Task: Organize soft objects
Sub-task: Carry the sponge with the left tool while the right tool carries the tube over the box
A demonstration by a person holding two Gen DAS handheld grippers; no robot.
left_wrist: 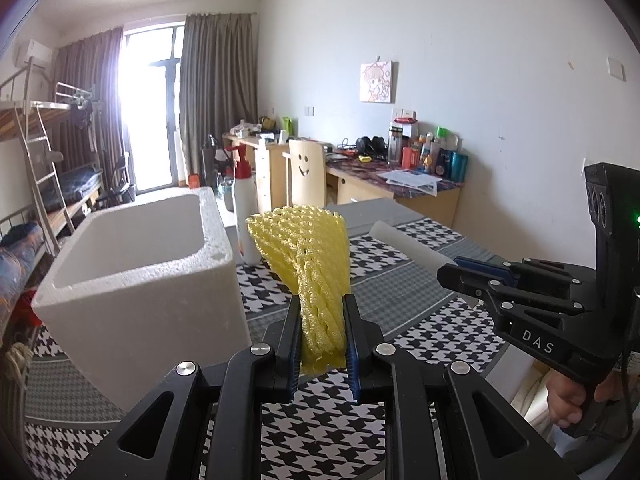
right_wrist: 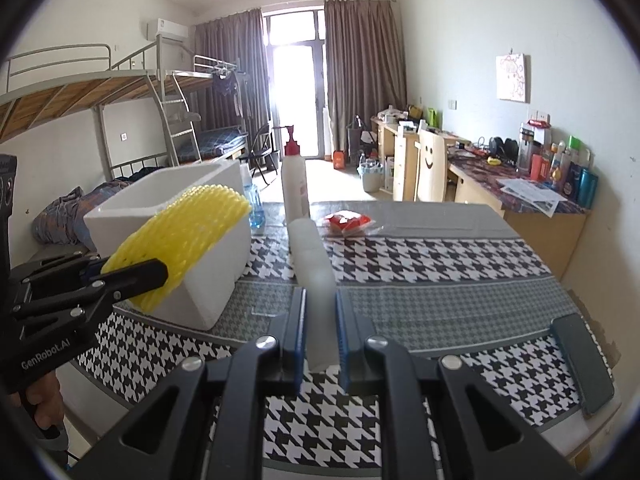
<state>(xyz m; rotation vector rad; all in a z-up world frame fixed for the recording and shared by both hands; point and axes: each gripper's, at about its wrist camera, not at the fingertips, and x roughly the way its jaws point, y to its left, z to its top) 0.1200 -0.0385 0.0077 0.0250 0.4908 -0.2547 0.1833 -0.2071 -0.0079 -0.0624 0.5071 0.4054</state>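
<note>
My left gripper (left_wrist: pixel 323 302) is shut on the lower end of a yellow foam net (left_wrist: pixel 306 252), which fans out upright above the table. A white foam box (left_wrist: pixel 136 272) stands open-topped just to its left. In the right wrist view the left gripper (right_wrist: pixel 158 270) holds the yellow foam net (right_wrist: pixel 180 236) in front of the foam box (right_wrist: pixel 216 280). My right gripper (right_wrist: pixel 320 294) is shut on a white foam roll (right_wrist: pixel 314 268) that points away over the table. From the left wrist view, the right gripper (left_wrist: pixel 450 268) and its white foam roll (left_wrist: pixel 404 240) hang at the right.
A white pump bottle (right_wrist: pixel 294 184) with a red top stands behind the box, and a red packet (right_wrist: pixel 346 222) lies beside it. A dark phone (right_wrist: pixel 584 364) lies at the right edge of the houndstooth tablecloth (right_wrist: pixel 420 264). Desks, a chair and bunk beds stand beyond.
</note>
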